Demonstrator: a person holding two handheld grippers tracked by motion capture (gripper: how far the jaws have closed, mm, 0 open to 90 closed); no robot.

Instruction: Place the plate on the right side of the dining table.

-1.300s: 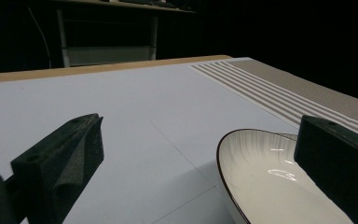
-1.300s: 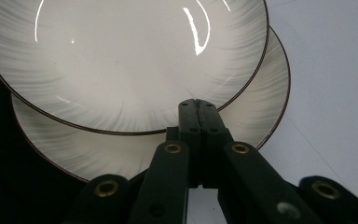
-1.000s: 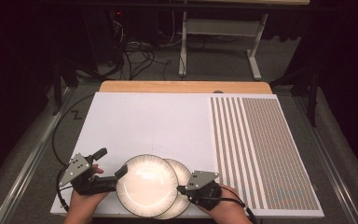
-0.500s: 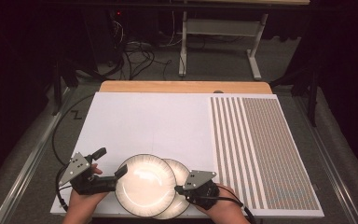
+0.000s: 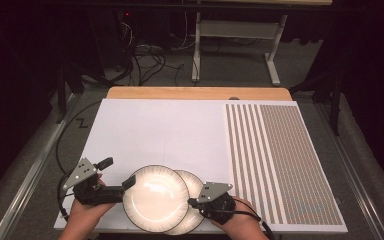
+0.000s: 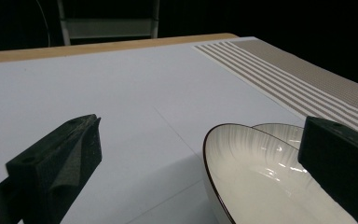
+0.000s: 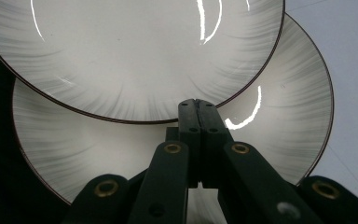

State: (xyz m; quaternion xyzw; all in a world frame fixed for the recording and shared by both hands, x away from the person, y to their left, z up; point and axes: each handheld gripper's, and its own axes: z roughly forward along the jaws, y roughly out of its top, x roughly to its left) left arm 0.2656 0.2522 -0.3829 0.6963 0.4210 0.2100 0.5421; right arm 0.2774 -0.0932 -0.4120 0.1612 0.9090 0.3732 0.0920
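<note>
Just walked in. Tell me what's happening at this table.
A person works two handheld grippers at the near edge of a white board. Two dark-rimmed white plates overlap there, the upper plate partly covering the lower plate. The right gripper has its jaws pressed together at the upper plate's rim. The left gripper sits open at that plate's left edge.

We see broad bare room on the white sheet (image 5: 165,132) covering the table, from the wooden edge (image 5: 197,93) at the far side down to the plates. The striped mat (image 5: 280,160) at the right lies flat and blocks nothing. Near the front edge, the upper plate (image 5: 155,198) and the lower plate (image 5: 195,187) overlap and take up the middle, hemmed by the left gripper (image 5: 128,182) and the right gripper (image 5: 192,203), so passage between the two is shut off.
</note>
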